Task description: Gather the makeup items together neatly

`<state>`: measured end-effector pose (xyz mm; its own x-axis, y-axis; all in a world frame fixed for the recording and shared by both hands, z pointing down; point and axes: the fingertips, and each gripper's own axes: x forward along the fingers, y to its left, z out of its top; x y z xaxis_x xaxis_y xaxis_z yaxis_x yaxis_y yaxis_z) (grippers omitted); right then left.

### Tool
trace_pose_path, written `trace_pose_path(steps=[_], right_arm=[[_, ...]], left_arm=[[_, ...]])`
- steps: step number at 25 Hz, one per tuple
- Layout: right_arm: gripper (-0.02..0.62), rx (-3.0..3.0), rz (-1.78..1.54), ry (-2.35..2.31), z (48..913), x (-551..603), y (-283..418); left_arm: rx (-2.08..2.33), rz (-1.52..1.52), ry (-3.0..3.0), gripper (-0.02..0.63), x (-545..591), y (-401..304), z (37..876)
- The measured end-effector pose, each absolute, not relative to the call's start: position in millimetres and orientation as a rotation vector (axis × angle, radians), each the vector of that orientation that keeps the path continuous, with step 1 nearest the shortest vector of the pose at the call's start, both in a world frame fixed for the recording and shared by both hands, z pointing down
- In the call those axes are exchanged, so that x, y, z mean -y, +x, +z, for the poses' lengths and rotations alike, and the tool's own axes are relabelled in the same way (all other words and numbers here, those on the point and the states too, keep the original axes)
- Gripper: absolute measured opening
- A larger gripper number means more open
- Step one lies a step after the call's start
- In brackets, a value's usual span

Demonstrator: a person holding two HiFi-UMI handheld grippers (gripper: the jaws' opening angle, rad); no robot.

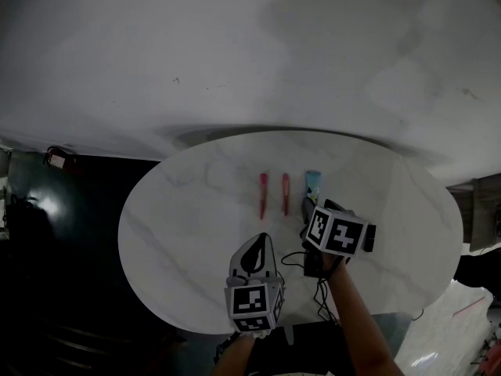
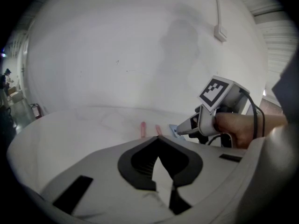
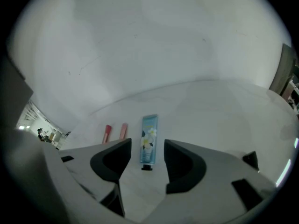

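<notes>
On a round white marble table (image 1: pixel 180 225) two slim red-pink tubes (image 1: pixel 264 194) (image 1: pixel 286 192) lie side by side, with a light-blue flower-print tube (image 1: pixel 313 184) just right of them. My right gripper (image 1: pixel 308 210) hovers at the blue tube's near end. In the right gripper view it (image 3: pixel 147 144) stands open, and the blue tube (image 3: pixel 149 136) lies flat between the jaw tips, black cap toward me, untouched by the pads. My left gripper (image 1: pixel 260 243) waits nearer the front edge, shut and empty (image 2: pixel 159 138). From there I see the pink tubes (image 2: pixel 143 129) and the right gripper (image 2: pixel 186 127).
A black cable (image 1: pixel 319 290) trails from the right hand over the table's front edge. A plain white wall rises behind the table, with a socket box (image 2: pixel 219 31) on it. Dark floor with a red object (image 1: pixel 55 157) lies to the left.
</notes>
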<state>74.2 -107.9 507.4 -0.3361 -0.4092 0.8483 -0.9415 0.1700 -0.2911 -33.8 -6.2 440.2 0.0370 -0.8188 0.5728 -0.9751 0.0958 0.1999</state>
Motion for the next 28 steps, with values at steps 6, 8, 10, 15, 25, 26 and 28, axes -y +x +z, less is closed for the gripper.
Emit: trace_pose_path(steps=[6,8,10,15,25,26,28], right_arm=[[0.242,2.031,0.929,1.29,473,104,84],[0.191,2.043,0.866,1.325,465,101,92],[0.156,2.058,0.826,1.356,458,98,101],[0.124,2.109,0.792,1.435,442,89,123],[0.008,2.026,0.785,1.642,436,75,204],[0.008,2.014,0.784,1.656,437,74,212],[0.008,1.986,0.781,1.674,440,71,228]], left_arm=[[1.78,0.363,1.791,0.041,3,-15,438],[1.772,0.354,1.812,0.041,5,-8,434],[1.763,0.351,1.835,0.041,7,-1,431],[1.721,0.368,1.88,0.041,8,18,429],[1.623,0.407,1.979,0.041,11,64,429],[1.613,0.41,1.989,0.041,11,69,429],[1.594,0.417,2.009,0.041,13,78,429]])
